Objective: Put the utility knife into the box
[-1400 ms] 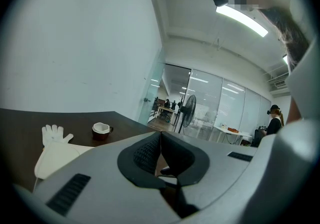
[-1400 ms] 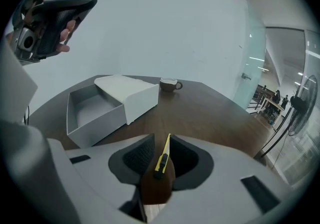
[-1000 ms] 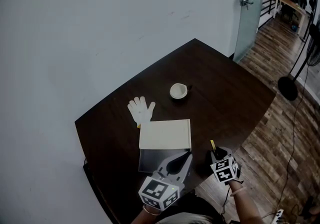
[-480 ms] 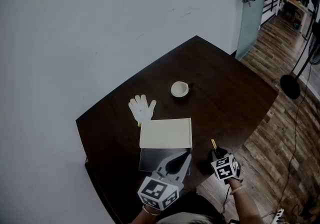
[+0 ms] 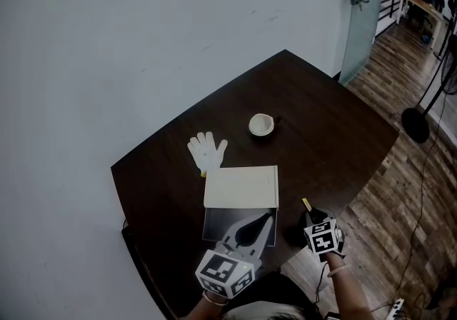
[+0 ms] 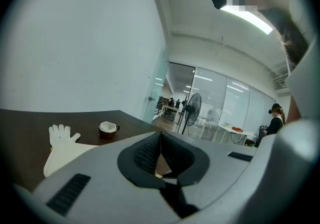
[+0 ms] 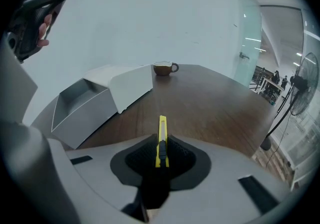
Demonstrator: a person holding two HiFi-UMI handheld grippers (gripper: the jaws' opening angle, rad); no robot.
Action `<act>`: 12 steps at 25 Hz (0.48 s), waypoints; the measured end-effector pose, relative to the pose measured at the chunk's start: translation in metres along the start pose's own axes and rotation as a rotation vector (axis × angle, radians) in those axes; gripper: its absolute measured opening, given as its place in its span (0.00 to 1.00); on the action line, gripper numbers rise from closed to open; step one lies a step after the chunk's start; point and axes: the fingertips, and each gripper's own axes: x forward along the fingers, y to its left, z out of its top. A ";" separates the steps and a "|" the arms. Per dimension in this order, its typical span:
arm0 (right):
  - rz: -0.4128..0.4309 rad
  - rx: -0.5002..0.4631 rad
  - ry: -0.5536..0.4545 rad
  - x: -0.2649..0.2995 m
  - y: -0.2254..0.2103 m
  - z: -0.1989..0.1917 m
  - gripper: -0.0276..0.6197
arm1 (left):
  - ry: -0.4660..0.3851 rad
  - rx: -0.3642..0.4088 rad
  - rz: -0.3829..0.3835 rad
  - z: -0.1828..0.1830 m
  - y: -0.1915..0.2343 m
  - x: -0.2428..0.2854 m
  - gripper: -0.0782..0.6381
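Note:
The yellow utility knife (image 7: 162,140) stands on edge between the pads of my right gripper (image 7: 161,144), its tip pointing out over the table. The jaws are closing and the pads sit against both sides of the knife. In the head view the knife (image 5: 306,205) pokes out ahead of the right gripper (image 5: 310,216) near the table's front edge. The open grey box (image 7: 80,105) lies to its left, with its cream lid (image 7: 131,84) beside it. My left gripper (image 5: 269,220) hangs over the box (image 5: 214,224), shut with nothing between the pads (image 6: 150,150).
A white glove (image 5: 206,151) lies behind the lid (image 5: 241,186), and a small cup (image 5: 261,125) stands farther back on the dark table (image 5: 328,126). Wooden floor and a standing fan (image 5: 421,108) are to the right, off the table.
The head view has drifted slightly, so the table sits a little higher and to the right in the frame. Both grippers keep about the same places.

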 end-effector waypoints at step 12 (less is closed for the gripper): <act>-0.040 -0.013 -0.083 -0.031 0.027 0.023 0.15 | -0.020 -0.012 -0.005 0.011 0.009 -0.029 0.13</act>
